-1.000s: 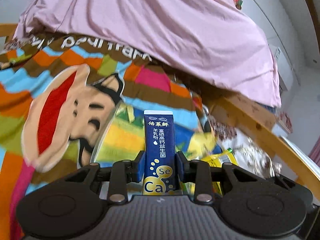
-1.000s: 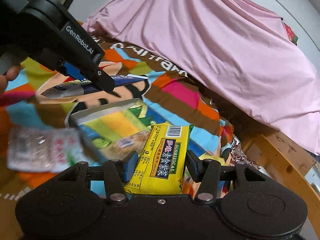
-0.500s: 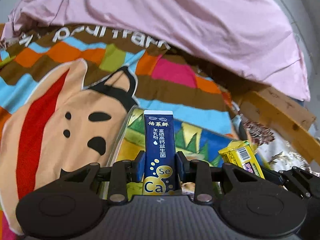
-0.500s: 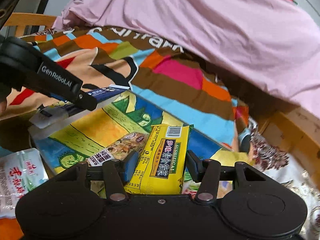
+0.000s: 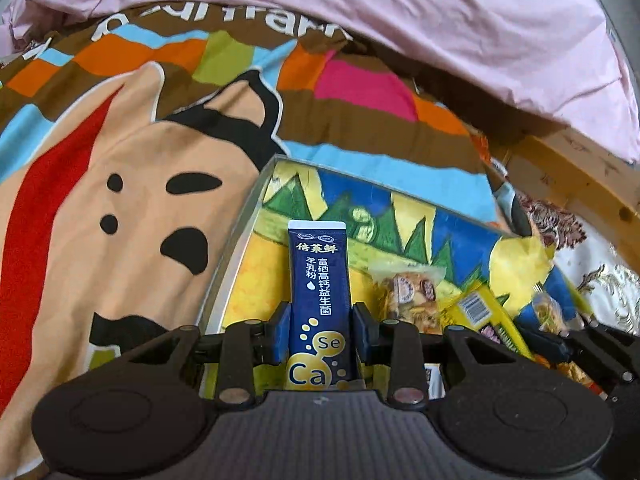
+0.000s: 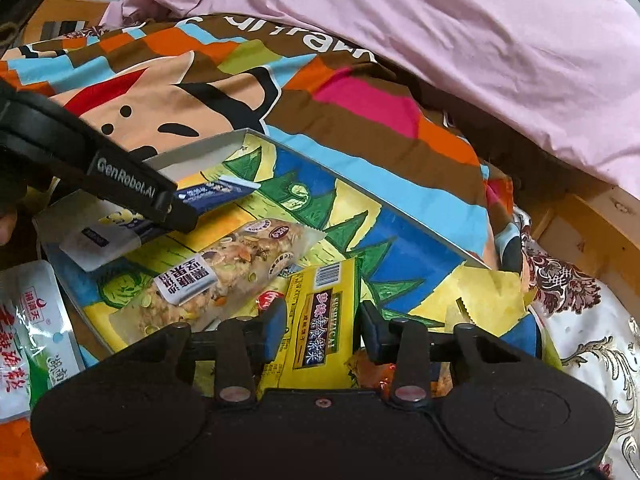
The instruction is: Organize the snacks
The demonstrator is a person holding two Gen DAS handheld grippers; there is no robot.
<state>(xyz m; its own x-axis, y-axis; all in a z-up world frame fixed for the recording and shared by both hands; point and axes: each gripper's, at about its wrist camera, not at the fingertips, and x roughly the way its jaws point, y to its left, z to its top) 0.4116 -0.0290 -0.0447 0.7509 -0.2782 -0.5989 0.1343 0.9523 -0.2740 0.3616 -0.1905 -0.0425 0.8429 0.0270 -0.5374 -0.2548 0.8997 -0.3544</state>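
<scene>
My left gripper (image 5: 320,332) is shut on a dark blue milk powder sachet (image 5: 319,288) and holds it over the left part of a shallow tray (image 5: 228,272) with a painted cartoon bottom. My right gripper (image 6: 323,330) is shut on a yellow snack packet (image 6: 320,320), low over the same tray (image 6: 400,224). A clear nut-bar packet (image 6: 224,276) lies in the tray to the left of the yellow packet. The left gripper (image 6: 176,210) and its blue sachet (image 6: 216,194) show in the right wrist view at the tray's left end.
The tray lies on a colourful cartoon bedsheet (image 5: 120,220) under a pink quilt (image 5: 400,20). A white and green snack pouch (image 6: 28,332) lies left of the tray. A wooden bed frame (image 6: 580,224) and a floral cloth (image 6: 592,344) are to the right.
Both grippers have moved forward and down over the tray, each still holding its packet. The nut-bar packet in the tray has come fully into view.
</scene>
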